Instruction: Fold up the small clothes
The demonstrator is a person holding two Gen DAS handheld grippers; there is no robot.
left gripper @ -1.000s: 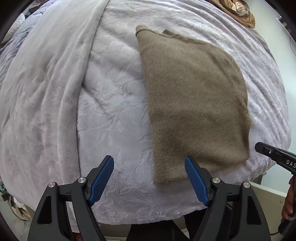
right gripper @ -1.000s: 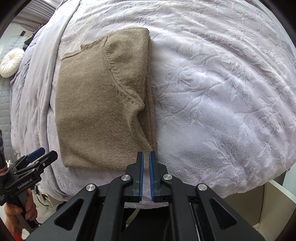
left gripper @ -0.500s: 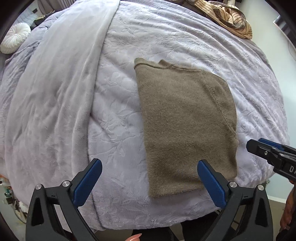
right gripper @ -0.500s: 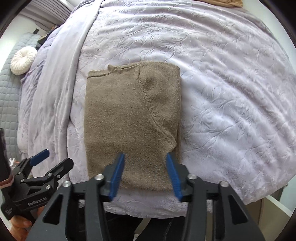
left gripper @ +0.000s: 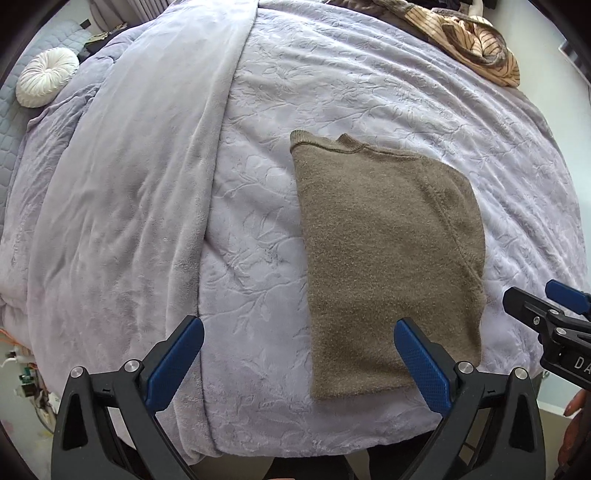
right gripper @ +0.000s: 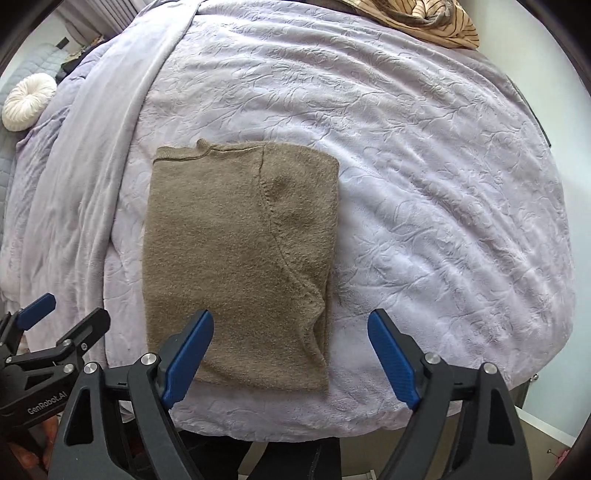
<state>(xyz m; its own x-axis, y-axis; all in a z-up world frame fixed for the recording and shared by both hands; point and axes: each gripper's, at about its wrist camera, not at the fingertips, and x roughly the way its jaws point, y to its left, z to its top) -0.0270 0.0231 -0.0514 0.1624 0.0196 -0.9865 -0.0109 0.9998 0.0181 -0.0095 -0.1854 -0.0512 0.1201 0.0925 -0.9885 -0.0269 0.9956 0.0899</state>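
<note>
striped cloth [right gripper: 424,18]: beyond the sweater [right gripper: 240,266], cut by top frame edge | right gripper [left gripper: 554,314]: right of the sweater, body runs off frame | small clutter [left gripper: 26,376]: far left of sweater, too small to identify | sweater's lower layers: hidden by its top layer

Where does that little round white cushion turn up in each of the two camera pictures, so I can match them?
Left wrist view: the round white cushion sits at the far upper left, beyond the bedspread.
Right wrist view: the cushion is again at the upper left edge, a bit closer to the border.
Shared landmark: the folded brown sweater, right of centre in the left view, left of centre in the right view.
</note>
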